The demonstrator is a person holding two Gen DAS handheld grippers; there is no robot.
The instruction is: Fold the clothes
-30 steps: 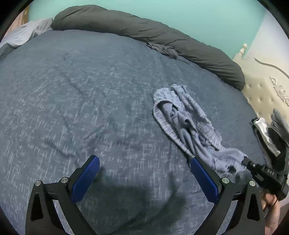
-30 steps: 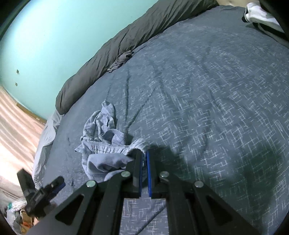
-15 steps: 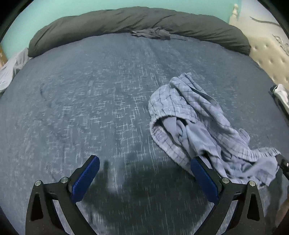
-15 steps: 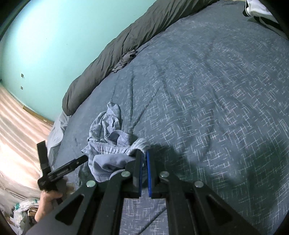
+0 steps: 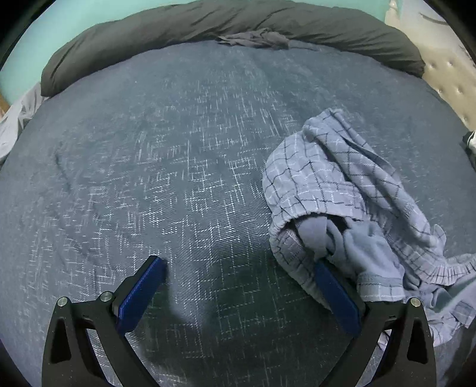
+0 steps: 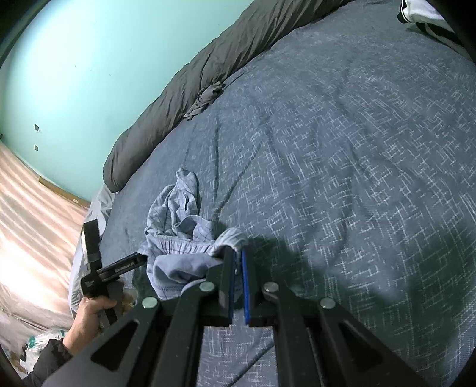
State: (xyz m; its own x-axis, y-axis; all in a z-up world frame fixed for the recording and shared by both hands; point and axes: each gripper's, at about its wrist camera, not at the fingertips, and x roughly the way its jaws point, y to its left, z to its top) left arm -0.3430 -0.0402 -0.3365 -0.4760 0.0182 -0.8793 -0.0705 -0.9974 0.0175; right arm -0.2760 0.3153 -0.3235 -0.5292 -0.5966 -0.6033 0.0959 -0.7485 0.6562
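The wide bed covered in a dark blue-grey spread with a white crosshatch weave (image 5: pixel 190 184) carries the work. A long charcoal rolled duvet (image 5: pixel 208 26) borders its far edge, well apart from the work area.

The task item, a crumpled pale blue plaid garment with an elasticated waistband (image 5: pixel 351 196), lies on the spread toward the near edge. In the left wrist view it occupies the right half of the frame. Its long axis runs from the upper end, further up the bed, obliquely down to the lower right, where the gathered waistband lies. The waistband opening faces the near edge of the bed.

The right gripper (image 6: pixel 238 268) is clamped nearly closed on a bunched edge of the waistband; cloth shows at the blue pads.

The left gripper (image 5: pixel 238 268) stands wide, holding nothing. The garment lies to its right: the right-hand pad sits against or just over the waistband fold, the left-hand pad is over bare spread. Judged from this, the left gripper must shift right to straddle the free waistband edge.
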